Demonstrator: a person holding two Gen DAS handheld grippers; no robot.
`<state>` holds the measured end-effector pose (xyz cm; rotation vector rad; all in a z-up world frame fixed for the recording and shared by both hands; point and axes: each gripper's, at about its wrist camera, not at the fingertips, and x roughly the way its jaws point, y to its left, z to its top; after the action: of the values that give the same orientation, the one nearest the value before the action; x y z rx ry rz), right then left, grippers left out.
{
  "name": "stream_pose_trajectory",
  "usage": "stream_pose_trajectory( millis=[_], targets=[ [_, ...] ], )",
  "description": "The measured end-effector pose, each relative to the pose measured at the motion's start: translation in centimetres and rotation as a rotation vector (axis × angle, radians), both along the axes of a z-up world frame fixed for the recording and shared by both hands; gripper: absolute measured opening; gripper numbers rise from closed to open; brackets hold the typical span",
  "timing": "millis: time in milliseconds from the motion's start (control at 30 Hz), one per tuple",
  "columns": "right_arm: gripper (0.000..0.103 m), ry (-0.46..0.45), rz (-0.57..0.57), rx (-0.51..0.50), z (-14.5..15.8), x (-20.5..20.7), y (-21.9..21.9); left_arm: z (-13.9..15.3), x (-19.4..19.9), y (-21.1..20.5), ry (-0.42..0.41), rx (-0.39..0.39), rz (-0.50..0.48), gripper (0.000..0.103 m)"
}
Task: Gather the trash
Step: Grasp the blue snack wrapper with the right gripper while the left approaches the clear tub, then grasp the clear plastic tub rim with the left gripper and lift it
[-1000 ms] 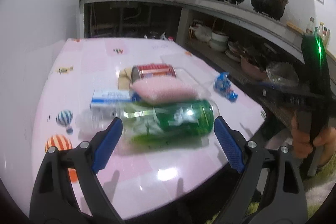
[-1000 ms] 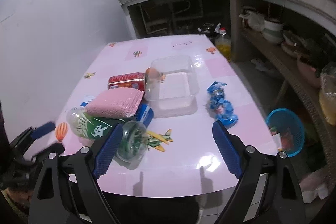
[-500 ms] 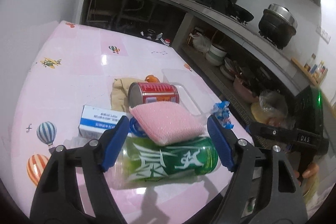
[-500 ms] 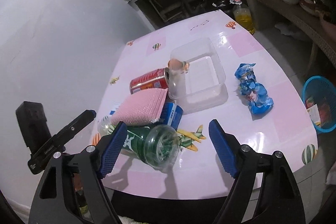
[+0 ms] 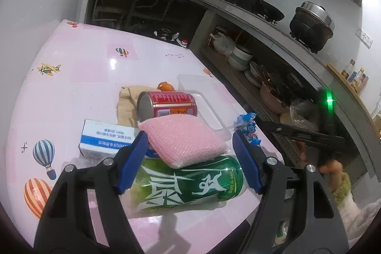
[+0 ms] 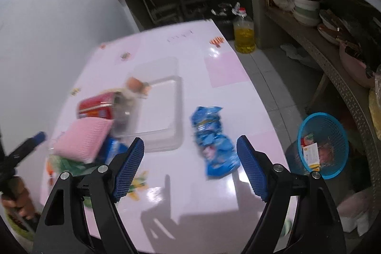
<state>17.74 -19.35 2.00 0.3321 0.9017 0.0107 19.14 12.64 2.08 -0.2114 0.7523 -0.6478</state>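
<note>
1. Advanced the left tool over the last second, from short of the green bottle to astride it, and narrowed its jaws somewhat. Swung the right tool off the bottle's end and onto the blue wrapper.
2. Found the left tool open, pads flanking the bottle, which lay on its side at the near edge of the counter. Could not confirm pad contact. Found the right tool open too, gripping nothing, with the wrapper flat on the counter ahead between its pads, just beside the clear tray.
3. Judged the step as the first pick-ups, with all the counter trash still uncollected. Took the blue basket on the floor past the counter's right edge for the likely bin; saw scraps in it already.
4. Judged the next move:
   - Close the left tool on the bottle, gently, given thin crushable plastic.
   - Expect the pink sponge resting on the bottle to slide off on the lift.
   - Lower the right tool and pinch a raised crease of the wrapper.
5. Noted limits:
   - Lost the bottle's neck end behind the left pad.
   - Saw the blue-white box only in part, under the sponge.
   - Could not identify the tan item beneath the red can.
   - Found the right view motion-blurred, so could not read the wrapper print or make out the basket contents.
</note>
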Motion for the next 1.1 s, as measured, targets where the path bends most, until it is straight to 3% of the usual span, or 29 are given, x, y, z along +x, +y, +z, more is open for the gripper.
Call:
stream_pose_trajectory(
  millis=[133,200,367,500,667,767,900,1100],
  targets=[
    [0.073,0.039,0.001,-0.026,-1.9,1.6,-0.5,1.6,1.2,-0.9,0.0,-0.005,0.002,0.064],
    [0.072,0.041,0.005,-0.02,-2.4,1.8,-0.5,2.3,2.1,-1.7,0.012,-0.007,-0.005,0.054],
    [0.068,0.03,0.001,-0.039,-2.7,1.9,-0.3,4.3,6.5,-5.0,0.078,-0.001,-0.052,0.05],
    [0.063,0.034,0.002,-0.047,-3.1,2.1,-0.4,3.8,11.0,-8.6,0.139,0.09,-0.078,0.047],
    [0.053,0.045,0.011,-0.075,-3.7,2.4,-0.2,1.1,15.7,-11.2,0.223,0.21,-0.067,0.039],
    [0.044,0.058,0.011,-0.074,-4.2,2.6,-0.4,-0.2,18.1,-12.8,0.216,0.304,-0.069,0.039],
    [0.031,0.064,0.009,-0.046,-4.6,2.6,-0.9,-1.3,20.2,-15.2,0.203,0.368,-0.148,0.039],
    [0.027,0.061,-0.005,-0.023,-4.6,2.1,-1.9,-2.3,21.0,-18.9,0.132,0.502,-0.3,0.046]
  ],
)
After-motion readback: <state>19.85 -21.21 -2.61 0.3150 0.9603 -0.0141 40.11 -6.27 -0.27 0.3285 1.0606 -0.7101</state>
